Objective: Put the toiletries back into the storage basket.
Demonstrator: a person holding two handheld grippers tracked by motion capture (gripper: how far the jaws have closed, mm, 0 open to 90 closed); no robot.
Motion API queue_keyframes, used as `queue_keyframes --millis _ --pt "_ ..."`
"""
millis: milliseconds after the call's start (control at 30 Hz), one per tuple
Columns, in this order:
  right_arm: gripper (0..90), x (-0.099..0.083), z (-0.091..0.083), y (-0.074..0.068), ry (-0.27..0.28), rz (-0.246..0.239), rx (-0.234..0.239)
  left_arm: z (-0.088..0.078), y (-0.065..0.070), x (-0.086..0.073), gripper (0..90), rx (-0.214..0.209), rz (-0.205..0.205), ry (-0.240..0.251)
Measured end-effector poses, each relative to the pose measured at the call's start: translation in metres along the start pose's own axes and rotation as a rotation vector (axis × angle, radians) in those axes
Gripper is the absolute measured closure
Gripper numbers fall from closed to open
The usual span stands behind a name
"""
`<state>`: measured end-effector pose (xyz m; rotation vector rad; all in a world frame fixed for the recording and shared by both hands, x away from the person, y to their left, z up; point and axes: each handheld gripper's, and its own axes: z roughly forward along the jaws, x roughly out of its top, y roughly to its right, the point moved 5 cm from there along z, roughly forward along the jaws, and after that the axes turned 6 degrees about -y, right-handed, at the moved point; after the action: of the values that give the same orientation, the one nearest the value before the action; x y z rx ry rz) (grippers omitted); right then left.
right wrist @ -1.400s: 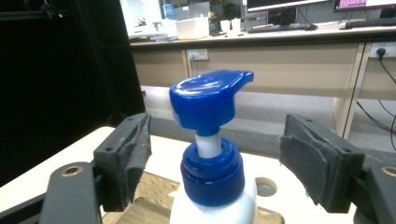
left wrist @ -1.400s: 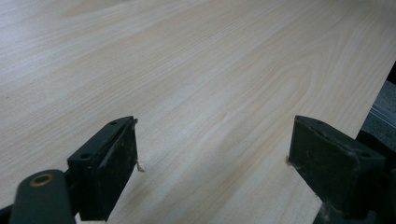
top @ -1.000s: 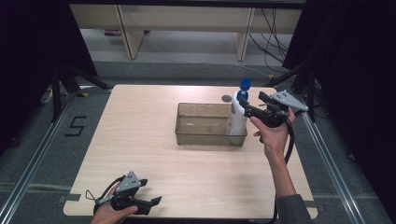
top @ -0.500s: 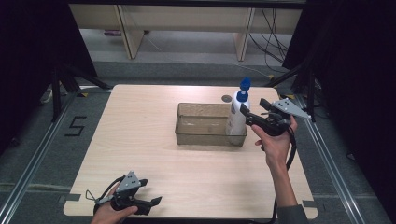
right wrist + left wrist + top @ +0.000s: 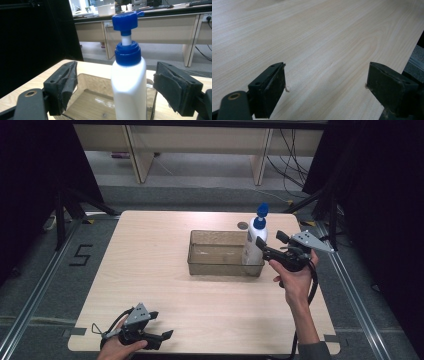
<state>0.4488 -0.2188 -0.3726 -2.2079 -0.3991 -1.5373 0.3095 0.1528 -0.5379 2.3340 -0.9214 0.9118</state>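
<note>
A white pump bottle (image 5: 253, 246) with a blue top stands upright at the right end of a clear plastic bin (image 5: 220, 234), seemingly inside it. My right gripper (image 5: 270, 242) is open just right of the bottle, its jaws level with the bottle's body and not touching it. In the right gripper view the bottle (image 5: 128, 85) stands between the spread jaws of that gripper (image 5: 116, 75), with the bin (image 5: 83, 76) behind it. My left gripper (image 5: 161, 325) rests open at the table's front left edge. In its own view the left gripper (image 5: 325, 75) holds nothing over bare wood.
The light wooden table (image 5: 150, 260) has a round cable hole (image 5: 243, 225) behind the bin. Dark curtains and stands flank both sides. Desks and cables lie beyond the far edge. The floor drops off right beside the left gripper.
My right gripper has drawn back slightly to the right and toward the near side, away from the bottle. The bottle and the left gripper have stayed put.
</note>
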Motion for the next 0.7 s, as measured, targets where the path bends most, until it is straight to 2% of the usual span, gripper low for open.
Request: queue_keyframes --millis 67,100,167,233,267,400,433,533,567,667,700 --pt "19.6 -0.002 -0.001 0.0 -0.002 -0.012 -0.008 0.0 0.001 0.0 14.9 -0.003 -0.004 0.006" --pt "19.5 -0.003 -0.001 -0.002 -0.004 0.001 0.0 0.0 0.0 0.0 14.9 -0.002 -0.004 0.007" --pt "19.5 -0.005 -0.001 -0.002 -0.003 -0.013 0.006 0.001 0.0 0.0 14.9 -0.001 -0.008 0.012" --pt "19.5 -0.006 -0.001 -0.003 0.001 -0.005 0.012 0.002 0.0 0.001 14.9 0.002 -0.016 0.023" --pt "19.4 -0.007 0.0 -0.002 -0.004 -0.01 0.011 0.0 -0.001 0.0 14.9 0.0 -0.005 0.005" --pt "19.2 -0.01 0.0 -0.005 -0.023 -0.002 0.023 0.002 0.001 0.001 14.9 -0.004 -0.014 0.015" --pt "19.2 -0.01 0.0 -0.004 -0.021 -0.013 0.014 0.002 0.0 0.001 14.9 -0.004 -0.012 0.01" --pt "19.2 -0.012 -0.001 -0.005 -0.03 -0.008 0.016 0.002 0.0 0.002 14.9 -0.007 -0.006 0.012" --pt "19.2 -0.012 0.0 -0.005 -0.015 -0.012 0.017 0.002 0.001 0.003 14.9 -0.01 -0.012 0.017" --pt "19.2 -0.016 -0.001 -0.005 -0.033 0.009 0.024 0.004 0.002 0.003 14.9 -0.018 -0.007 0.014" --pt "19.3 -0.016 -0.001 -0.003 -0.039 -0.001 0.016 0.004 0.002 0.003 14.9 -0.016 -0.001 0.007"
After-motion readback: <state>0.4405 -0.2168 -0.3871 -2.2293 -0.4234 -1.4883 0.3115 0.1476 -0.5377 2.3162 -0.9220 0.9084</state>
